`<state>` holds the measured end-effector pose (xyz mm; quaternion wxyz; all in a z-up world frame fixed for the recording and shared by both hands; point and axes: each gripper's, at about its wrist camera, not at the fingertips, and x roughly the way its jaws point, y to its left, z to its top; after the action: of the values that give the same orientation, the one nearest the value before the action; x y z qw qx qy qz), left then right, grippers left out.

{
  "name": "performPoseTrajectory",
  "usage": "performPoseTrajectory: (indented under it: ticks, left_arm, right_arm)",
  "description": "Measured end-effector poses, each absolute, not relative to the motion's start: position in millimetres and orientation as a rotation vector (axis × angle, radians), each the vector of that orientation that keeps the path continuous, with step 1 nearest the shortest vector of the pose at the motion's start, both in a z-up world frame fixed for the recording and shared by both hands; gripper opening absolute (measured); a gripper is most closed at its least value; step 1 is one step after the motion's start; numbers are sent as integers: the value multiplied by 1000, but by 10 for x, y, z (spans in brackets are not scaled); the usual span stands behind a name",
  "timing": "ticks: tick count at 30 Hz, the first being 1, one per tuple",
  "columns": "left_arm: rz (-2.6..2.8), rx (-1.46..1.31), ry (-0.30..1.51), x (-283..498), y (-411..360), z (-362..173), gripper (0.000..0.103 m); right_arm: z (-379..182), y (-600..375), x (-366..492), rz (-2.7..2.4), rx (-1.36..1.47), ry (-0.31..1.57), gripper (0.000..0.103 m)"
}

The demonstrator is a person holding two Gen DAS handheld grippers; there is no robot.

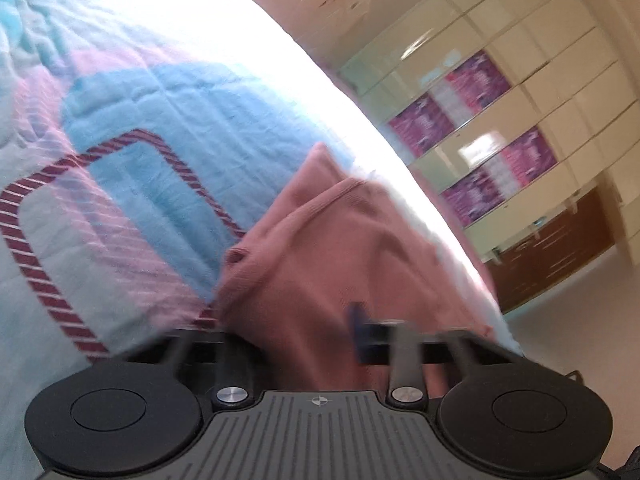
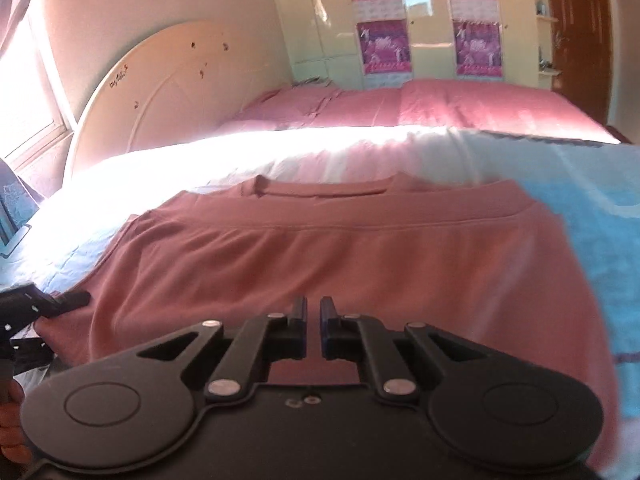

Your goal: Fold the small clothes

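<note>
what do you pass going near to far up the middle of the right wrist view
right gripper → pink garment, spread flat → its neckline → sunlit pale bedspread → pink bed cover → cream wardrobe with purple posters

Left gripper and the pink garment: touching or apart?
Touching. In the right wrist view the left gripper reaches in at the left edge and its fingertip lies against the edge of the pink garment.

Matte black claw (image 2: pixel 313 312) bodies with round side discs, silver rivets at linkage pivots, ribbed grey top plate (small crosshair mark), blue-edged finger pads (image 2: pixel 327 312).
</note>
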<state>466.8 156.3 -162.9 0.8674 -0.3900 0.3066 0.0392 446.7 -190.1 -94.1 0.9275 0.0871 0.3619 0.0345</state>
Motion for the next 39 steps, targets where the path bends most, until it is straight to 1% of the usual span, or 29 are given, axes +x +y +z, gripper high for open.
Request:
performPoseTrajectory:
  ticks: [1,3,5,8,9,12,15,16,17,18,19,22,24,26,31,34,36,37,38,39]
  left_arm:
    - [83,-843,635,4682,1589,-1662,13]
    - [90,-888,625,4673,1619,-1668,11]
    - [61,-887,571,4606,1607,-1593,10]
    - [39,-846,566,4564,1615,-1561,10]
    - [59,-823,579,4570,1628,-1566,11]
    - [104,-890,574,4540,1757,-1651,26]
    - [93,-909,571,4588,1791,-1676,26]
    - [91,-906,573,4608,1781,-1672,26]
    - [93,-908,578,4630,1784,-1664,26]
    - [88,-911,580,4657,1784,-1652,25]
    - [80,-899,585,4693,1768,-1618,6]
    - [22,-813,575,4717,1639,-1459,7]
    - [-32,-747,547,4782,1422,-1231,7]
    - [-105,-689,535,4882,1087,-1002,7]
    - [-306,-517,565,5096,-187,-526,7]
    - [-417,-393,609,5143,-1095,-448,7]
    - [-472,-312,699,5171,-1709,-556,7]
    - [-501,-244,764,5189,-2026,-686,12]
    - [-519,-169,853,5213,-2280,-817,19]
    - [-536,-154,919,5202,-2403,-913,23]
  right_arm:
    - [-976,-1859,4516,85,184,744,6]
    - [-1005,-1783,4562,98,177,747,6]
    - [-1056,-1712,4599,97,155,768,5]
    - [-1005,-1705,4571,93,187,747,5]
    - [-1000,-1693,4566,94,197,747,5]
    - [-1166,-1624,4658,83,173,833,3]
    - [-1029,-1568,4586,85,172,778,5]
    - [-1040,-1542,4580,95,180,778,4]
    - [-1121,-1518,4621,81,176,823,0]
    - [-1196,-1513,4635,74,174,824,0]
    - [-1217,-1498,4640,71,161,812,0]
    - [-1161,-1480,4678,60,172,833,0]
    - [-1077,-1666,4591,54,270,798,3]
    - [-977,-1976,4454,3,363,735,11]
    - [-697,-2972,4037,-155,502,587,11]
    - [-555,-3567,3806,-202,582,538,11]
    - [-526,-3877,3687,-206,626,531,16]
    - [-525,-4011,3625,-195,645,531,24]
    - [-538,-4107,3571,-182,650,542,42]
    - [-571,-4174,3549,-172,646,564,57]
